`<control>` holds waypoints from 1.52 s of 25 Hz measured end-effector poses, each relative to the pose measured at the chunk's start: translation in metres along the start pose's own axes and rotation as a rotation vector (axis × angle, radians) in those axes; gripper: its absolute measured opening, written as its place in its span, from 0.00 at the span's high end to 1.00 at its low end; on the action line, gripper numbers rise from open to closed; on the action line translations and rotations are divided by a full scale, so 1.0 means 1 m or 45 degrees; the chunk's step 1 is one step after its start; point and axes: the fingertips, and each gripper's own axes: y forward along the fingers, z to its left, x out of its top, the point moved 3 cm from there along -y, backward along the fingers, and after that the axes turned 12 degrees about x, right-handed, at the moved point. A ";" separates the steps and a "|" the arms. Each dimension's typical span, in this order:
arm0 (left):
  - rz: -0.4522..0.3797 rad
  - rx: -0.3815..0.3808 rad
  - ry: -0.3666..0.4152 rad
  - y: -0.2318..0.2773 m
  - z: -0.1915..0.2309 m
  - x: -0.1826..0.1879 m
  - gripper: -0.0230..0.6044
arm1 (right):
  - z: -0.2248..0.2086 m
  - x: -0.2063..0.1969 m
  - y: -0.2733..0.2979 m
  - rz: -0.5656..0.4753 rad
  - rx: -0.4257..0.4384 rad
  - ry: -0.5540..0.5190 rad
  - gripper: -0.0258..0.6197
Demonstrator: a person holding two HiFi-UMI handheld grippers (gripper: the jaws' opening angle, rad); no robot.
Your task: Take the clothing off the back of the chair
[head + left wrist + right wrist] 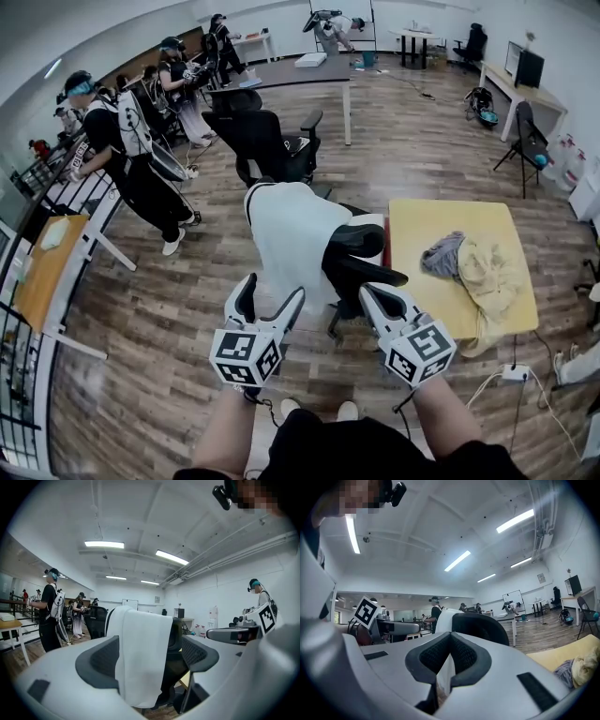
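A white garment [289,234] hangs over the back of a black office chair [361,246], just in front of me. My left gripper [270,292] is open, its jaws spread wide and pointing at the hanging cloth from close by, without touching it. In the left gripper view the garment [143,658] fills the gap between the fingers [101,660], with the chair [176,634] behind it. My right gripper [377,294] is shut and sits beside the chair's right side. In the right gripper view its pads [431,656] meet, and the chair back [483,627] and garment [443,616] lie beyond.
A yellow table [441,295] stands right of the chair with a heap of clothes [473,262] on it. More black chairs [267,141] stand further back. Several people [122,150] stand at the left by desks. A power strip [514,372] lies on the wooden floor.
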 end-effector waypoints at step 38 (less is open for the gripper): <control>0.069 -0.209 0.104 0.130 0.018 0.013 0.26 | -0.058 0.000 0.009 -0.033 -0.309 0.082 0.94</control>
